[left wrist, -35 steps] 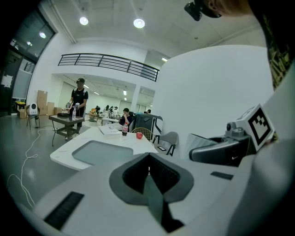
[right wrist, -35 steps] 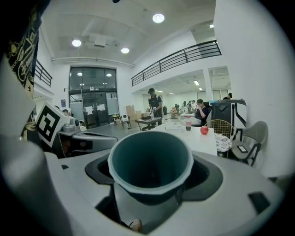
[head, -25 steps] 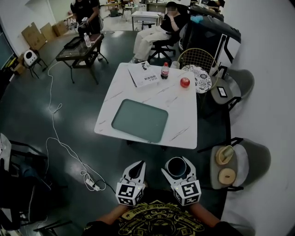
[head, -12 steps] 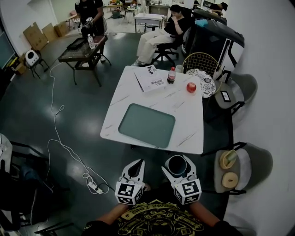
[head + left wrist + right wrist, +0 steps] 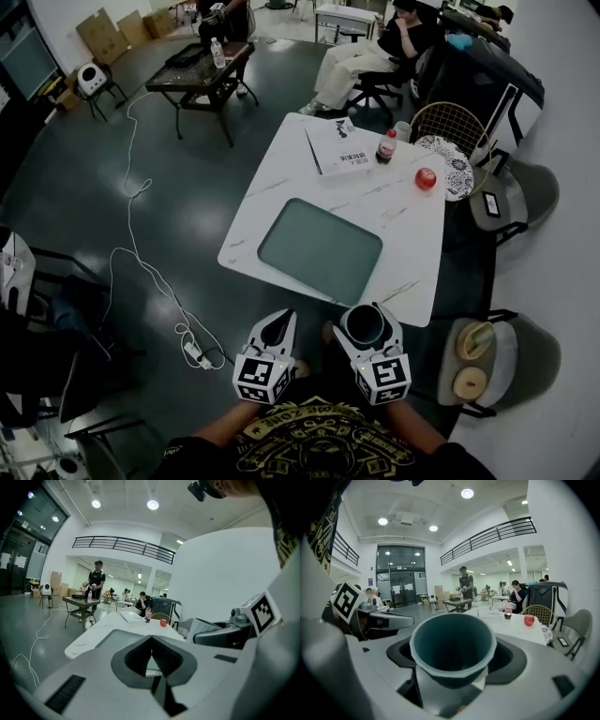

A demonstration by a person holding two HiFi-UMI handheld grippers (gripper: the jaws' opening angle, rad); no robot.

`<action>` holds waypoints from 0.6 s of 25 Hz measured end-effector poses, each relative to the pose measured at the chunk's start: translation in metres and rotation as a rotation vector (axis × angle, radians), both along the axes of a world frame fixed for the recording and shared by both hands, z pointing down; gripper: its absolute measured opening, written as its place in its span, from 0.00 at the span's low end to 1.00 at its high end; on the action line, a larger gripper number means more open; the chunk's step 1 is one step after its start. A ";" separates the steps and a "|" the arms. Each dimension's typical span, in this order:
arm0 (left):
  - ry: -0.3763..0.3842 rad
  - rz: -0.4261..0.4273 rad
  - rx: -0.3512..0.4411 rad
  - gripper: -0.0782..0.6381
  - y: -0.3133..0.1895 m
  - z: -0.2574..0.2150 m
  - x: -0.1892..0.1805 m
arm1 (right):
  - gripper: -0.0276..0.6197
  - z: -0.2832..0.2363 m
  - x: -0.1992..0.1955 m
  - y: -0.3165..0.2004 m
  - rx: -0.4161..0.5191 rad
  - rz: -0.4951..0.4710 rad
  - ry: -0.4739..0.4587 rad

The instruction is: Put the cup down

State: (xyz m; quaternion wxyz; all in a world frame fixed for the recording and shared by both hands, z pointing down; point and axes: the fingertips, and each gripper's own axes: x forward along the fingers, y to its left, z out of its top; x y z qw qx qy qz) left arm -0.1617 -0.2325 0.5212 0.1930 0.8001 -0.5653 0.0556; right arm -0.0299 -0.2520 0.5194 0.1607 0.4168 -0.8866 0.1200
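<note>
The left gripper [image 5: 278,322] is carried with its jaws pressed together and nothing between them, just beside the right one. In the right gripper [image 5: 365,319] a dark teal cup [image 5: 364,326] is pinched upright, mouth up, with the jaws spread wide around its body below the pale rim. The cup is judged to be empty, light and stiff. Its wall looks smooth and could slip if the squeeze is slackened early. It is best kept gripped across the body, so that the base can be set down flat. Just ahead of both claws lies the near edge of a white marble-patterned table [image 5: 412,234]. A grey-green tray [image 5: 321,250] is the thing on it nearest the claws. Farther off to the right stand a cola bottle [image 5: 386,148] and a red apple [image 5: 426,178]. A reach forward over the tabletop is judged necessary before release.
</note>
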 end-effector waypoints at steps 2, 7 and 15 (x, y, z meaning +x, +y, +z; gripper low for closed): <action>-0.009 -0.021 -0.004 0.12 -0.013 0.001 -0.002 | 0.64 0.004 -0.002 -0.016 0.000 -0.024 0.004; -0.016 -0.067 -0.039 0.12 -0.036 0.009 -0.003 | 0.64 0.007 -0.011 -0.049 -0.005 -0.078 0.008; -0.025 -0.124 -0.066 0.12 -0.069 0.016 -0.001 | 0.64 0.015 -0.025 -0.093 -0.006 -0.161 0.017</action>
